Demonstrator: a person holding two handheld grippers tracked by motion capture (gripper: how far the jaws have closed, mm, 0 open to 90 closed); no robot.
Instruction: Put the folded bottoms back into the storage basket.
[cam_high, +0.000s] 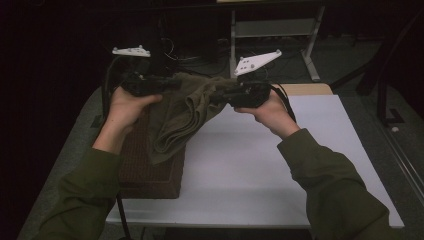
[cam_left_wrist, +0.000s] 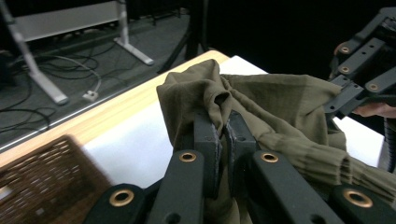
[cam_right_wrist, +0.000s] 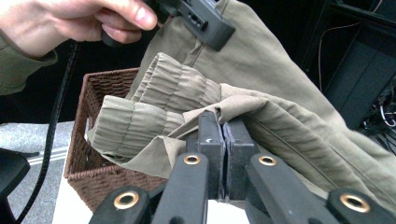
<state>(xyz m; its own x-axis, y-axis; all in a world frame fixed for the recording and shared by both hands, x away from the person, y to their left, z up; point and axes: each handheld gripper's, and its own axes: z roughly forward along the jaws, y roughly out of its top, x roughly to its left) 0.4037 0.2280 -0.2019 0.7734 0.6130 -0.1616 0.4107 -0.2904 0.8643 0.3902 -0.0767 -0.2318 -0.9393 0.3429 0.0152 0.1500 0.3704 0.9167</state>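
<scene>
Olive cloth: a ribbed-cuff garment (cam_high: 182, 117) hangs in the air between both grippers, its lower folds drooping onto the brown wicker basket (cam_high: 150, 172) at the left of the white table (cam_high: 280, 170).
Left gripper (cam_high: 172, 84): clenched on an upper edge of the garment; in the left gripper view the two black jaws pinch bunched fabric (cam_left_wrist: 219, 100) between them.
Right gripper (cam_high: 216, 96): also clamped on the cloth; in the right gripper view the jaws are closed with a fold of fabric (cam_right_wrist: 224, 105) caught at their tips, the gathered cuffs just beyond.
Hands: the person's left hand (cam_high: 125, 105) and right hand (cam_high: 267, 110) hold the tools raised, a little apart, above the far left part of the table.
Done so far: garment is lifted and mostly free of the basket, by the look of it.
Left to do: I'd judge the tail must clear the basket rim, then the cloth be spread or laid on the bare table; nothing lies flat yet.
</scene>
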